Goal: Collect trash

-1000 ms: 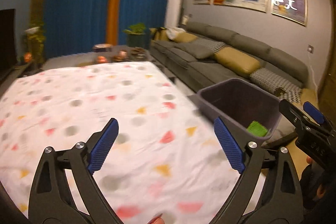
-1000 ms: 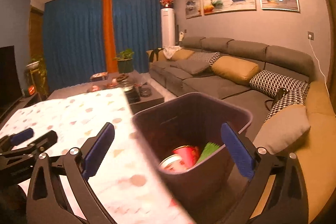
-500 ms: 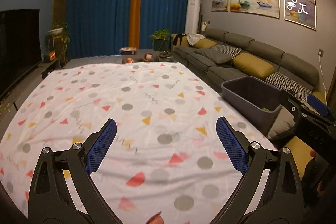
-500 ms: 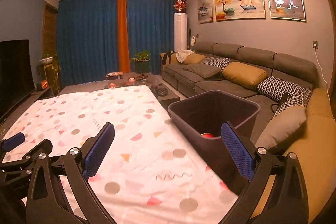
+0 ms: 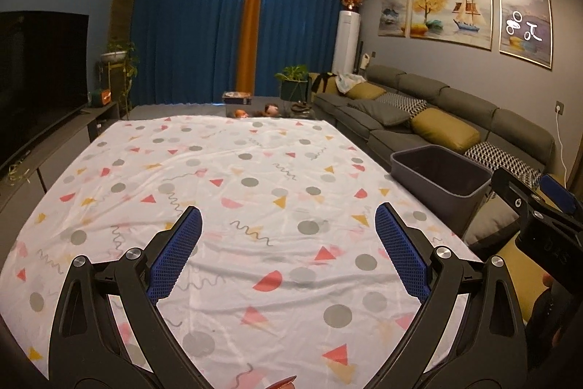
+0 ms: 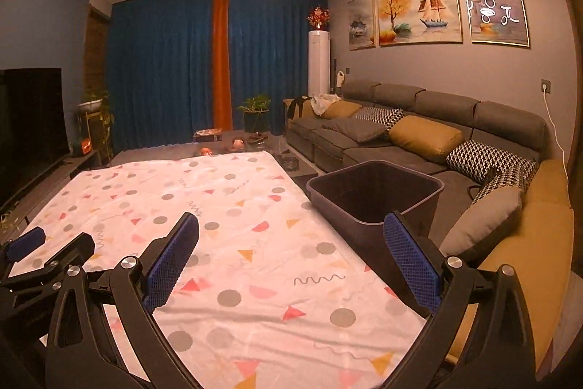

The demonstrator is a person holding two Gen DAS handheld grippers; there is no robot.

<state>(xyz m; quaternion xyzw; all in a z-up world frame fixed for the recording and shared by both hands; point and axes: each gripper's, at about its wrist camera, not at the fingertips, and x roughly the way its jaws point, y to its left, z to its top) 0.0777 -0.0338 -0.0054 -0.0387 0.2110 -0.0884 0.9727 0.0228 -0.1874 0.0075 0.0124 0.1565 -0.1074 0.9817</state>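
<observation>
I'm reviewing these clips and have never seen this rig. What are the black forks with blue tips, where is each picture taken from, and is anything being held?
There is no robot here: a person carries a two-finger gripper in each hand, and a fisheye camera on each looks forward along its fingers. One picture is from the left gripper, the other from the right gripper. The blue tips are the finger pads. Both grippers are open and hold nothing. Below them lies a patterned tablecloth with no loose items visible on it. A dark bin stands at its right edge, beside the grey sofa. From these angles the bin's contents cannot be seen.
</observation>
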